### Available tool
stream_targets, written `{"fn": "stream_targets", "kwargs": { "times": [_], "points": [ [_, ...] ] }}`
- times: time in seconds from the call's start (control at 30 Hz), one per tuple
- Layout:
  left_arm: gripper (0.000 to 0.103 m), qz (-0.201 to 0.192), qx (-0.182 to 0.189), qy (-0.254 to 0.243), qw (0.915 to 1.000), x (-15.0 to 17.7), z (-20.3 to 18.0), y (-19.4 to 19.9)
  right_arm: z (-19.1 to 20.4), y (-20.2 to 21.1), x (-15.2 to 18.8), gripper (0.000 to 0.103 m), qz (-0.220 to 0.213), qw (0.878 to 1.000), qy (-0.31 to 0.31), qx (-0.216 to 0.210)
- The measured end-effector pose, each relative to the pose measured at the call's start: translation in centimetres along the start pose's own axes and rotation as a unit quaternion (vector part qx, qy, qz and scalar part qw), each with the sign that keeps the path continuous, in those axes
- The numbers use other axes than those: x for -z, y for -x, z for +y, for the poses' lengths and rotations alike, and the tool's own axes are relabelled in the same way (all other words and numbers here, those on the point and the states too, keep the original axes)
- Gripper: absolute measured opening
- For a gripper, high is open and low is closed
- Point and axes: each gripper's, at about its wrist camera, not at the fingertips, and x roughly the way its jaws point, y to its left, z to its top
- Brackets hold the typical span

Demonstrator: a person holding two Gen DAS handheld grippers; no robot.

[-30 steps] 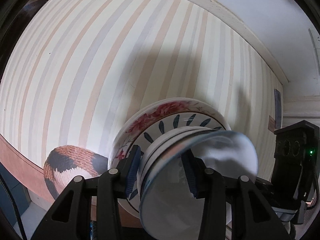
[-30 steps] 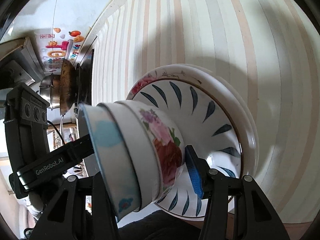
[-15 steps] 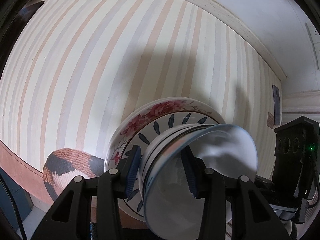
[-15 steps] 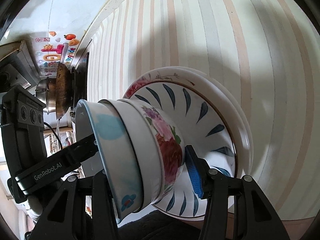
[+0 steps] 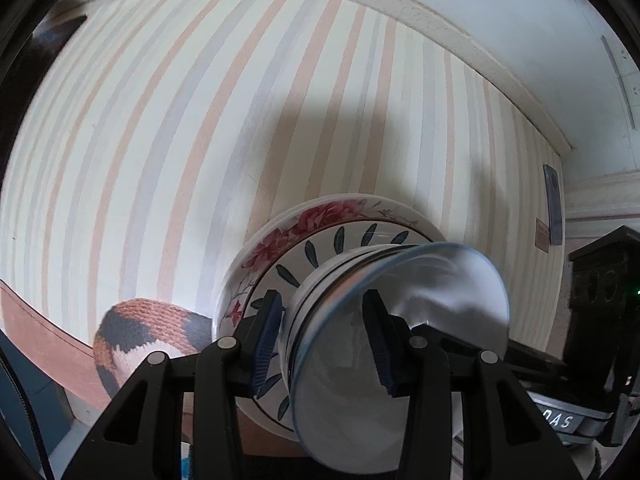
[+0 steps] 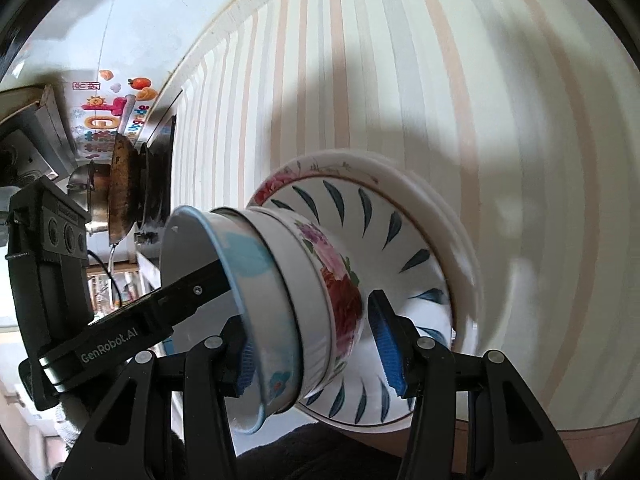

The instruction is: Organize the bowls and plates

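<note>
1. Your left gripper (image 5: 324, 340) is clamped across the rim of the stack of nested bowls (image 5: 360, 320): one pad outside the wall at 9 o'clock of the bowls, the other inside the top bowl (image 6: 208, 264), the blue-patterned one.
2. Your right gripper (image 6: 316, 344) straddles the same bowls. Its left pad touches the blue-rimmed wall; the right pad sits beside the rose-printed bowl (image 6: 340, 300) at 3 o'clock, and I can't tell whether it's touching, so I can't say whether that grip is closed.
3. The bowls sit in the middle of the leaf-pattern plate (image 6: 400, 240), which lies on a floral plate (image 5: 320, 216) underneath.
4. The whole pile rests on the striped tabletop (image 5: 200, 120), right at the near edge.
5. Room: loads of bare stripes from 10 to 2 o'clock of the pile in both views.
6. A woven mat (image 5: 152, 328) lies just beside the plates at 9 o'clock in the left view. A stove with pans (image 6: 120, 196) is well apart at 9 o'clock in the right view.
</note>
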Motion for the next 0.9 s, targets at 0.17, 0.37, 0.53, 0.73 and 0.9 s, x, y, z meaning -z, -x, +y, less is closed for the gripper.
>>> {"fn": "stream_targets", "kwargs": {
  "times": [0.17,0.37,0.53,0.73,0.9],
  "points": [
    [0.038,-0.049,-0.035,-0.036,0.9976,1.2,-0.9,3.1,1.5,3.2,1.1,0.055,-0.05,0.998,0.021,0.044],
    [0.041,-0.109,-0.064,-0.065,0.9898,3.5,-0.7,8.0,4.4,8.0,4.6,0.079,-0.123,0.987,0.038,0.1],
    [0.048,-0.154,-0.065,-0.09,0.9819,6.3,-0.3,11.7,7.6,11.4,8.8,0.092,-0.184,0.973,0.046,0.134],
    [0.087,-0.217,-0.069,-0.123,0.966,9.7,0.1,15.9,12.6,14.5,14.7,0.095,-0.257,0.946,0.064,0.189],
    [0.087,-0.246,-0.06,-0.144,0.9566,12.5,0.4,19.1,15.9,16.5,19.4,0.096,-0.298,0.928,0.069,0.213]
  ]
}}
